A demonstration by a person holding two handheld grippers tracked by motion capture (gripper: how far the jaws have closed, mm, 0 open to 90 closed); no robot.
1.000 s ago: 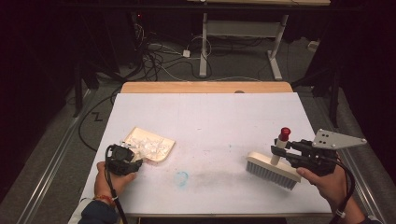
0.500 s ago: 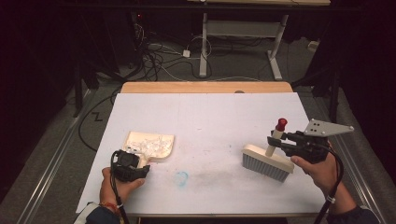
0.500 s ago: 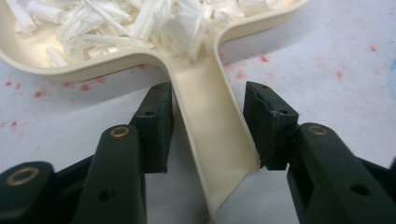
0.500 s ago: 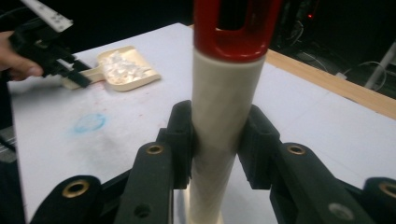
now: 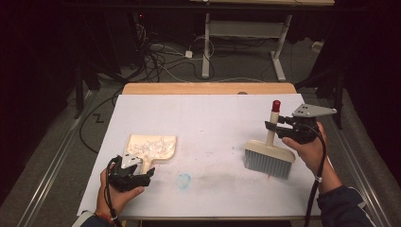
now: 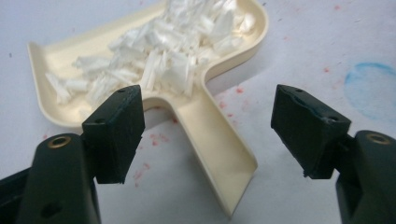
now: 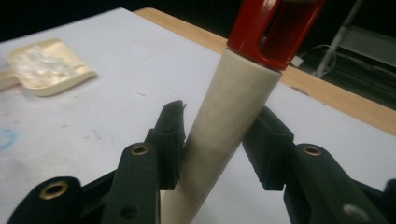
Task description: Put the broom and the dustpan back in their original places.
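the cream plastic dustpan (image 6: pixel 140 70) heaped with loose white paper shreds (image 6: pixel 159 56), lying on the white-covered table (image 5: pixel 213 118), looks light, stiff and spill-prone, best taken by its flat handle, which the left claw (image 6: pixel 205 135) straddles wide open without touching, while the right claw (image 7: pixel 217 144) clamps the cream brush's (image 5: pixel 268 158) red-capped handle.

Right gripper (image 7: pixel 217 149) clamped on cream brush handle (image 7: pixel 229 121) with red tip (image 7: pixel 275 28), over white table (image 7: pixel 116 74).

I can't read any text, label, brand or no. anywhere: nothing legible on the dustpan (image 5: pixel 150 147), the brush (image 5: pixel 268 158) or the white table cover (image 5: pixel 213 118) around them.
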